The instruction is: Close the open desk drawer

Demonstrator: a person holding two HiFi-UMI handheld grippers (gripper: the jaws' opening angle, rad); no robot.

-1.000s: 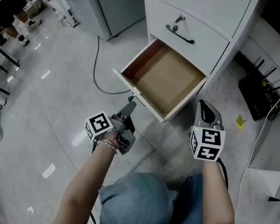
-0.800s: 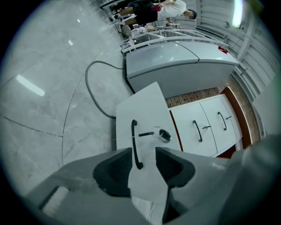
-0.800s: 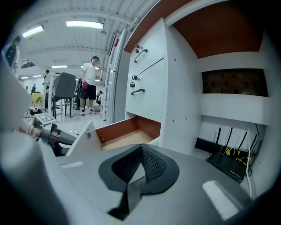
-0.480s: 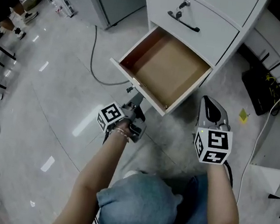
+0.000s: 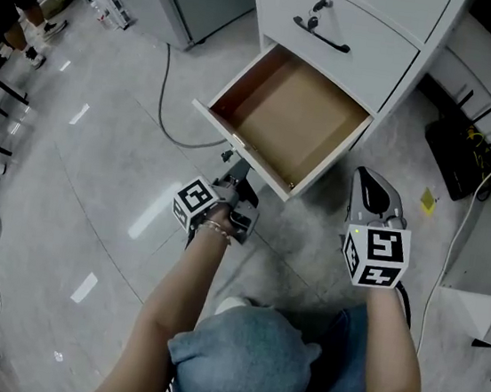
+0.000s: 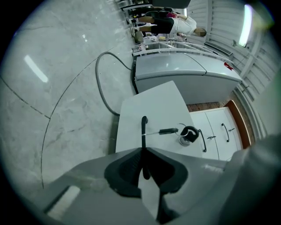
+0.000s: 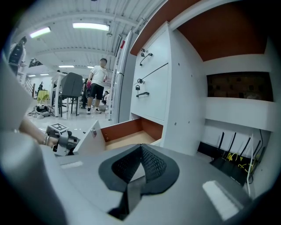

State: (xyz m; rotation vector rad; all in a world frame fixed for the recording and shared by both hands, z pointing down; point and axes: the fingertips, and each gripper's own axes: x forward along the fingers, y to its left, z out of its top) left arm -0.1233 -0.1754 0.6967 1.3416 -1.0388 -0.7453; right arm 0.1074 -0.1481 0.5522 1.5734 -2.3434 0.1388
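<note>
The lowest drawer (image 5: 287,120) of the white desk cabinet stands pulled out, its brown bottom bare. My left gripper (image 5: 235,176) is at the drawer's white front (image 6: 149,110), and its jaws are closing with the thin black drawer handle (image 6: 143,129) between them; the pads (image 6: 131,162) look pressed on the handle's near end. A key (image 6: 189,134) hangs in the lock beside the handle. My right gripper (image 5: 369,180) hovers to the right of the drawer's corner, shut and empty. From the right gripper (image 7: 141,149) view the open drawer (image 7: 127,132) lies ahead on the left.
Above the open drawer is a closed drawer with a black handle (image 5: 320,35). A grey cable (image 5: 165,90) loops over the floor at left. A black router (image 5: 465,161) with wires sits under the desk at right. The person's knee (image 5: 242,360) is below. People stand far off (image 7: 99,85).
My left gripper has moved in and down to the drawer front, up to its handle. The right gripper has stayed where it was.
</note>
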